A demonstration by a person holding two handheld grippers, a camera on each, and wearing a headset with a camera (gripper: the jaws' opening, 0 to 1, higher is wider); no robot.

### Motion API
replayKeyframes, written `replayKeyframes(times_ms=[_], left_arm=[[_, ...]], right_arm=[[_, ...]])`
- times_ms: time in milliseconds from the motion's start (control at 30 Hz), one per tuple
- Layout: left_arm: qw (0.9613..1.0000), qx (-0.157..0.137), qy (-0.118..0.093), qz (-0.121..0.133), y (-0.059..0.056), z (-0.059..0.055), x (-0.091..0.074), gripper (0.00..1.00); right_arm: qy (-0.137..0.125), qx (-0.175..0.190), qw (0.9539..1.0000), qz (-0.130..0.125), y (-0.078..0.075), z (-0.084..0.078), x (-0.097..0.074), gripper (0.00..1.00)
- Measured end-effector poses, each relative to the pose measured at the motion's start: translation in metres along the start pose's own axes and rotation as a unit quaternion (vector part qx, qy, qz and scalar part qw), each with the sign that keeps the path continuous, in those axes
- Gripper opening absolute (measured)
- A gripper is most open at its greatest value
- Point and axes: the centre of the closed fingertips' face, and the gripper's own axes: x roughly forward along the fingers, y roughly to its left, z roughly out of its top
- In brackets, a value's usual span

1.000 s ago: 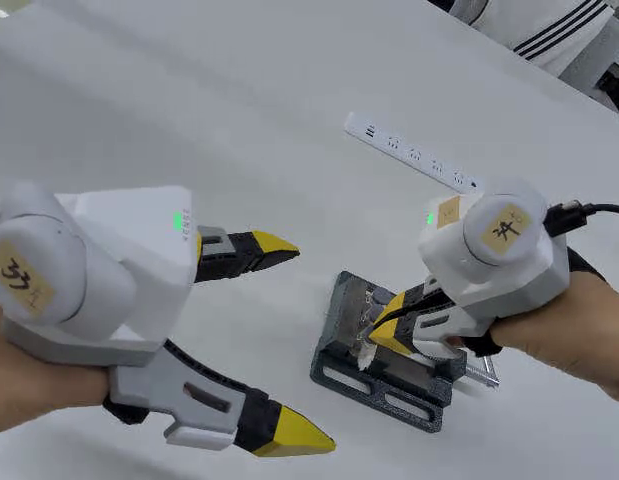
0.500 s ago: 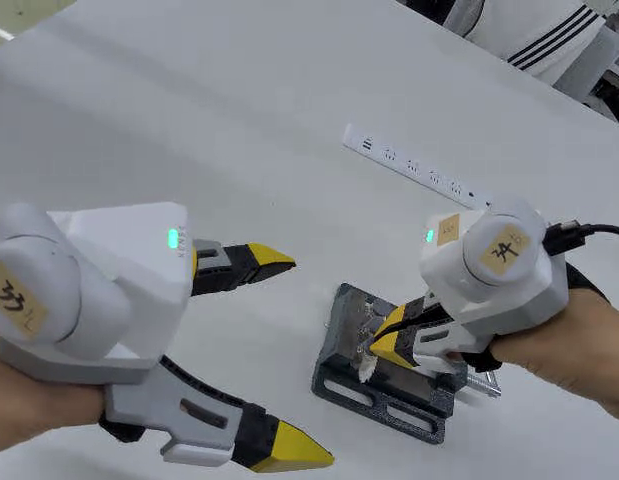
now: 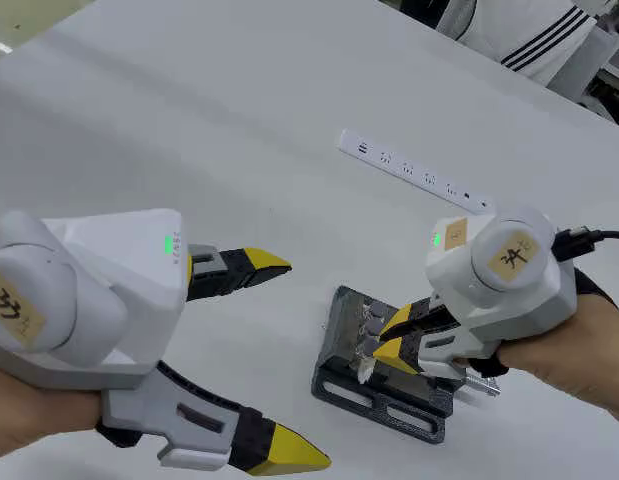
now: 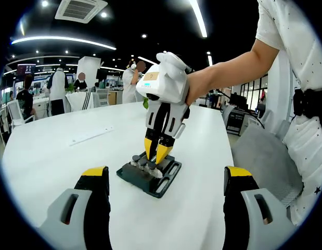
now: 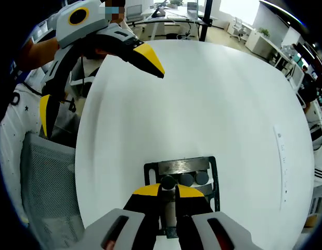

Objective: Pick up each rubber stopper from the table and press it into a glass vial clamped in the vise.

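Observation:
A dark grey vise (image 3: 339, 378) (image 4: 161, 183) (image 5: 208, 162) stands on the white table and clamps a short row of glass vials (image 3: 371, 322) (image 4: 143, 163). Dark rubber stoppers (image 5: 185, 179) sit in their mouths. My right gripper (image 3: 387, 338) (image 4: 156, 149) (image 5: 168, 190) hangs just over the near end of that row. Its yellow tips are closed together, and I see nothing between them. My left gripper (image 3: 284, 362) (image 4: 166, 171) is wide open and holds nothing. It sits left of the vise, a hand's width away.
A white power strip (image 3: 414, 170) (image 4: 90, 136) lies on the table beyond the vise. A person in a striped top (image 3: 529, 35) sits at the far right edge. Bare tabletop (image 3: 189, 130) stretches left and behind the vise.
The right gripper has drawn back slightly from the vials, so the stoppers show more. The left gripper has hardly moved. The head camera has shifted a little.

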Motion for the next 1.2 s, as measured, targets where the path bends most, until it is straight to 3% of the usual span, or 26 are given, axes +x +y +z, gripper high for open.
replayKeyframes(times_ms=[300,700,933,1200], left_arm=[[1.0000,0.004,0.008,-0.003,0.000,-0.002,0.000,0.92],[0.9995,0.014,0.028,-0.009,-0.001,-0.007,0.000,0.96],[0.9988,0.023,0.041,-0.014,-0.003,-0.010,0.002,0.98],[0.9979,0.029,0.054,-0.019,-0.005,-0.013,0.003,0.99]], right_arm=[[-0.032,0.022,0.9991,-0.016,0.000,0.000,-0.015,0.11],[-0.080,0.061,0.9944,-0.032,0.005,-0.016,-0.031,0.28],[-0.112,0.082,0.9892,-0.047,0.011,-0.029,-0.037,0.43],[-0.155,0.118,0.9793,-0.055,0.020,-0.038,-0.044,0.50]])
